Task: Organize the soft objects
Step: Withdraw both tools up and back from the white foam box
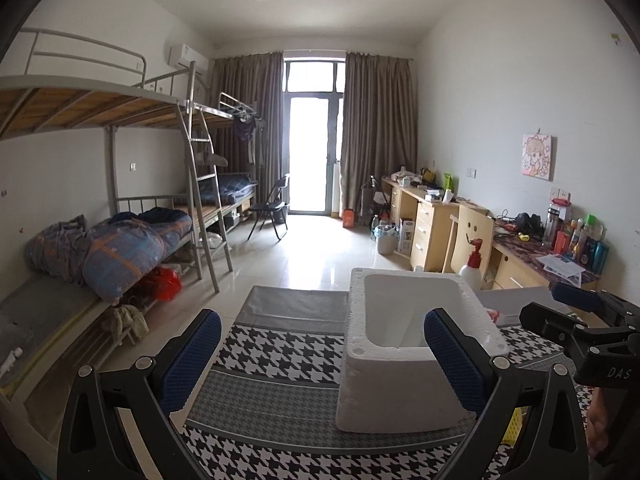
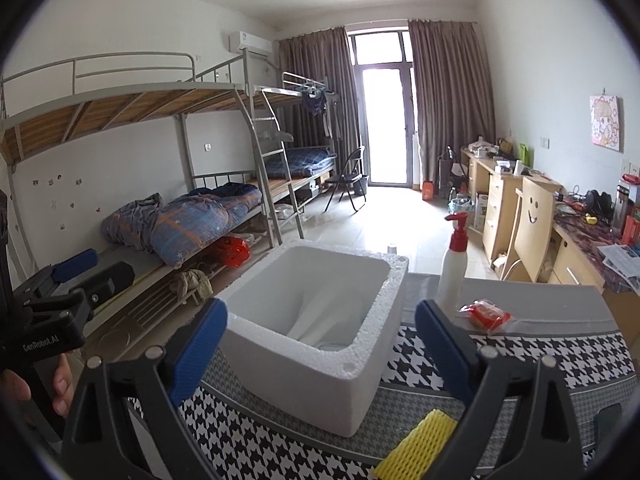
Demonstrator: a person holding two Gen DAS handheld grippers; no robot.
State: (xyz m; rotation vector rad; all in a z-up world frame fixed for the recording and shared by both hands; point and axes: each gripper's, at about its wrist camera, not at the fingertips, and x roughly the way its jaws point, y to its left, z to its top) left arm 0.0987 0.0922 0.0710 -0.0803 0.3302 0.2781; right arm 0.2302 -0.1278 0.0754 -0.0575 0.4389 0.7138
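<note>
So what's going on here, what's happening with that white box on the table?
A person holds a gripper in each hand over a houndstooth cloth. Both the left gripper and the right gripper are open and empty, with nothing between the fingers. The white foam box sits in front of them with something pale inside. A yellow foam net and a red packet lie outside the box, beside a pump bottle.

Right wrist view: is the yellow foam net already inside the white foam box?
No, the yellow foam net lies on the houndstooth cloth outside the white foam box, near its right front corner.
</note>
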